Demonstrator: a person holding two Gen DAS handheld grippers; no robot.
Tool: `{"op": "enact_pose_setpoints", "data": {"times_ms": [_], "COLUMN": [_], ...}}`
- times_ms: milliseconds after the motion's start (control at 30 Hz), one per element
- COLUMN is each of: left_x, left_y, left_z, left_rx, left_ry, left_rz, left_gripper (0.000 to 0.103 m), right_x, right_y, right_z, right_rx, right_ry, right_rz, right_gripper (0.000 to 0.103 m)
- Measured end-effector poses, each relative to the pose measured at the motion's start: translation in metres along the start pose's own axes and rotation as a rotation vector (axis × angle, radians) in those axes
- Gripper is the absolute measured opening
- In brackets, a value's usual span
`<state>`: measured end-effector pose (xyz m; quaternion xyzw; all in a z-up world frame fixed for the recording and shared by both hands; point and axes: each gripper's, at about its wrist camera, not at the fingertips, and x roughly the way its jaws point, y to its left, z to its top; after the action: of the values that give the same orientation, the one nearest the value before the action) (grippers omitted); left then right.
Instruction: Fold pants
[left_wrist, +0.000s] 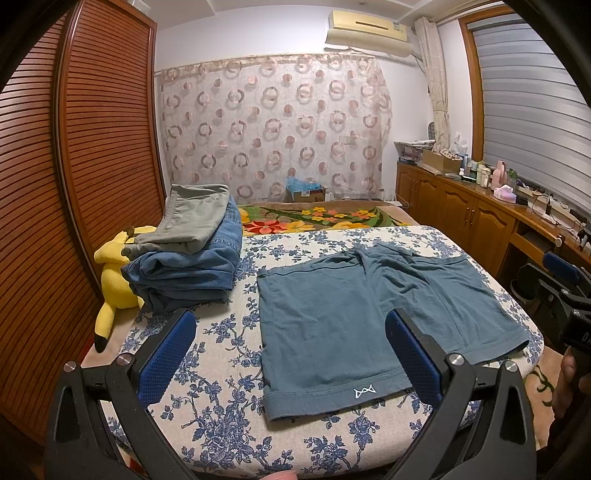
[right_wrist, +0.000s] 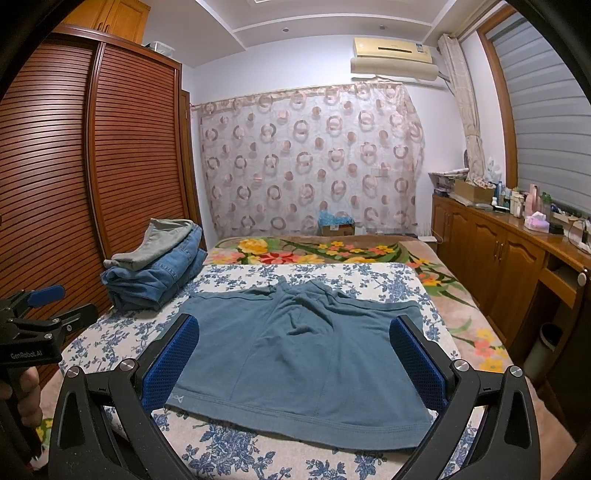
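A pair of teal shorts (left_wrist: 354, 314) lies flat on the blue-flowered cloth (left_wrist: 207, 402), leg hems toward me; it also shows in the right wrist view (right_wrist: 295, 350). My left gripper (left_wrist: 291, 354) is open and empty, hovering over the near left leg hem. My right gripper (right_wrist: 295, 362) is open and empty, hovering over the near hem of the shorts. The right gripper also appears at the right edge of the left wrist view (left_wrist: 561, 284), and the left gripper at the left edge of the right wrist view (right_wrist: 48, 306).
A stack of folded jeans and grey pants (left_wrist: 192, 251) sits at the far left of the cloth. A yellow plush toy (left_wrist: 114, 273) lies beside it. A wooden wardrobe (left_wrist: 74, 166) stands left, cabinets with bottles (left_wrist: 480, 210) right, a flowered blanket (left_wrist: 317, 218) beyond.
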<state>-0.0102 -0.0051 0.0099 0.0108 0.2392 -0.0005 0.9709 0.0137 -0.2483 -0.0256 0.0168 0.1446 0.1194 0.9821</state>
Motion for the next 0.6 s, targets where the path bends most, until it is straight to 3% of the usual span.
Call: {"op": "enact_pose_setpoints", "data": {"times_ms": [600], "left_x": [0.0032], "left_y": [0.0011], "left_z": [0.0014], "left_rx": [0.005], "left_ry": [-0.001], "left_rz": [-0.002], "left_gripper": [0.103], "right_x": [-0.0001], "right_y": [-0.0002], "right_z": [0.0004], "right_rx": [0.002], "right_ry": [-0.001], "right_rz": [0.001], "right_gripper": [0.103]}}
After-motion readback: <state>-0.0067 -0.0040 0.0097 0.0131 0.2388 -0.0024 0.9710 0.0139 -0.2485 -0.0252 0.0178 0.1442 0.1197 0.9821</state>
